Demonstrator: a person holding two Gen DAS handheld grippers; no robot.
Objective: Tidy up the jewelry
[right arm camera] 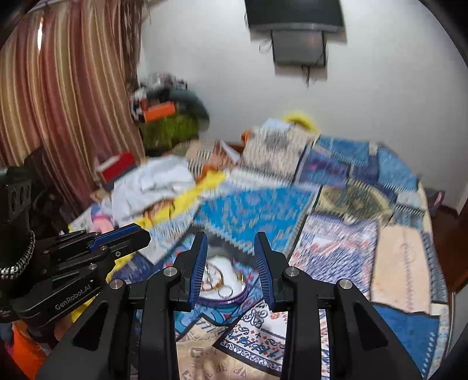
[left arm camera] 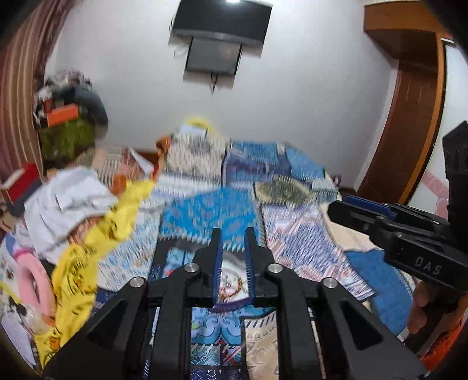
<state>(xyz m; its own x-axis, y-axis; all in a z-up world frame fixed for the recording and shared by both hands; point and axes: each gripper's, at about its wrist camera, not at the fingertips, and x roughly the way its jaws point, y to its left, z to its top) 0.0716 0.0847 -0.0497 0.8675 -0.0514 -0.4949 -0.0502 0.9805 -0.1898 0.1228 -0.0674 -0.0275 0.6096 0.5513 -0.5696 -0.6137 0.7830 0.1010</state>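
A white plate with a purple rim (right arm camera: 234,298) lies on the patchwork bedspread and holds gold jewelry: bangles and rings (right arm camera: 215,280). In the right wrist view it lies between and below the fingers of my right gripper (right arm camera: 232,236), which is open and empty above it. In the left wrist view the same plate (left arm camera: 231,304) with a gold piece (left arm camera: 231,285) shows between the fingers of my left gripper (left arm camera: 232,233), whose jaws stand a little apart and hold nothing. Each gripper shows at the side of the other's view, the right (left arm camera: 362,214) and the left (right arm camera: 128,236). Both views are motion-blurred.
A pile of white and yellow clothes (right arm camera: 163,187) lies at the left of the bed. A cluttered stand with a green cloth (right arm camera: 166,128) is by the striped curtain (right arm camera: 58,102). A television (right arm camera: 295,17) hangs on the wall. A wooden door frame (left arm camera: 409,117) is right.
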